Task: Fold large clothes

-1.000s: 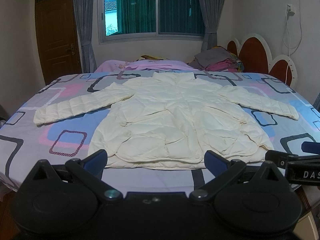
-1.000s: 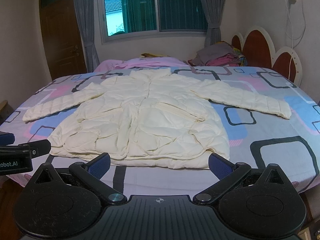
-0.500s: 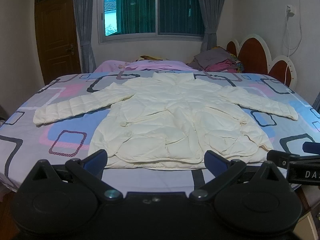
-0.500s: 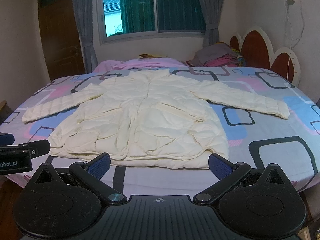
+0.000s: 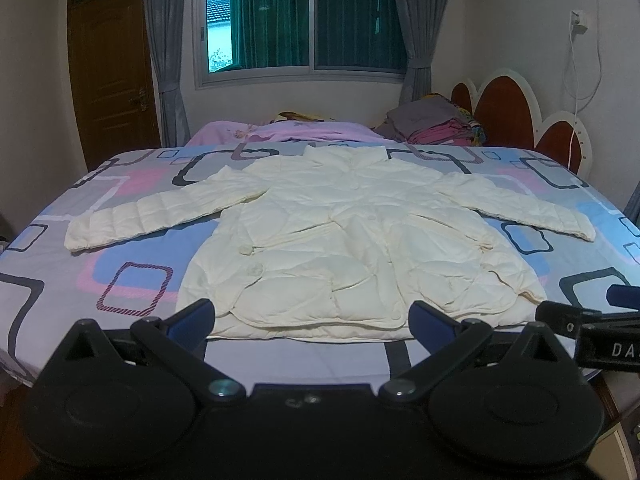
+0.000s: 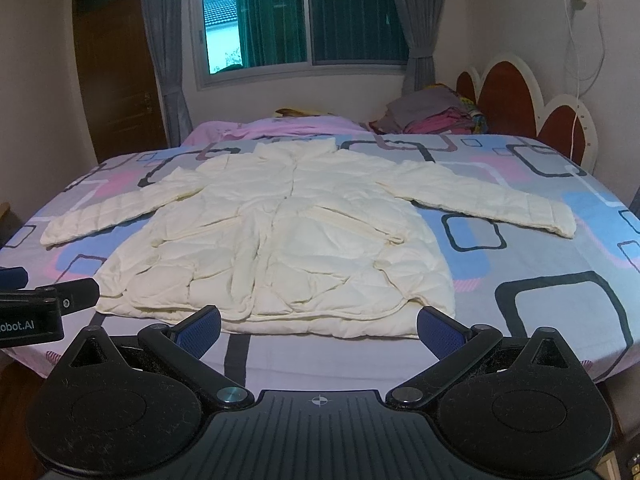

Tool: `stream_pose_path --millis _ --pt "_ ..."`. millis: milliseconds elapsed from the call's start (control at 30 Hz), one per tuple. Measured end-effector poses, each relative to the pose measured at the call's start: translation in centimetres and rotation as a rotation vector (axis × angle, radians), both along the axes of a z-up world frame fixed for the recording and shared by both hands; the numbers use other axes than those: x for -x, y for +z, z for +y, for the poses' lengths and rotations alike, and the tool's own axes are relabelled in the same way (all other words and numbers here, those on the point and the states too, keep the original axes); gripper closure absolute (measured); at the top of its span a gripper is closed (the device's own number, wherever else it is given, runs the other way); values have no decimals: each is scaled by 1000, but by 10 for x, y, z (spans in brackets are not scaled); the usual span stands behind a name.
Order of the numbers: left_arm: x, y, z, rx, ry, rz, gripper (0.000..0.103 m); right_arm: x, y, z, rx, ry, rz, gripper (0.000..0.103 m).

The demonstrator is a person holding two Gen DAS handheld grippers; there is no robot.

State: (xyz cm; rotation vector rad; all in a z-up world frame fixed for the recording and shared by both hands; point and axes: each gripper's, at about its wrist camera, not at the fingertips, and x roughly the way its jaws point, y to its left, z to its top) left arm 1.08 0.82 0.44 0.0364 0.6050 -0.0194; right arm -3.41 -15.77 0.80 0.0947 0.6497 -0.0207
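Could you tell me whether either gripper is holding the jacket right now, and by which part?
Nothing is held: the left gripper and right gripper are open, short of the cream jacket.

Only two pieces of text can be read, and both are cut by the edge of the picture. In the left wrist view, the white letters "DA" stand on the black body of the right gripper [image 5: 592, 320], at the right edge; the rest of the word is out of view. In the right wrist view, the white letters "obot.AI" stand on the black body of the left gripper [image 6: 48, 294], at the left edge; the beginning of the word is cut off.
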Motion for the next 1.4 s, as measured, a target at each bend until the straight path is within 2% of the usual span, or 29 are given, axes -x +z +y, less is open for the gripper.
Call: stream_pose_path --millis 533,733,900,1067,1233,1267,1300,1333,1400 --pt "-1 0 5 12 -15 -4 0 0 0 0 3 0 -2 0" --pt "-11 4 4 27 -84 -75 0 -8 3 -11 9 -46 -33 0" --pt "-41 1 -11 28 -92 -134 0 -26 0 -55 -24 -151 -61 0" --pt "-91 -16 -24 87 -95 -111 0 -56 -11 -129 -91 -259 -118 0" --pt "-155 -31 -68 -41 -72 -71 0 -110 -26 -219 -124 -375 -142 1" --pt "-172 -34 -76 -31 -61 -46 0 -121 -31 -236 -137 -396 -136 5" --pt "-186 -36 -82 -4 -67 -28 0 -135 -36 -258 -157 -416 -124 37" --pt "-202 -39 -87 27 -73 -11 1 -151 -43 -281 -172 -445 -94 48" --pt "-230 -43 -101 33 -46 10 1 -177 -58 -322 -221 -493 -66 50"
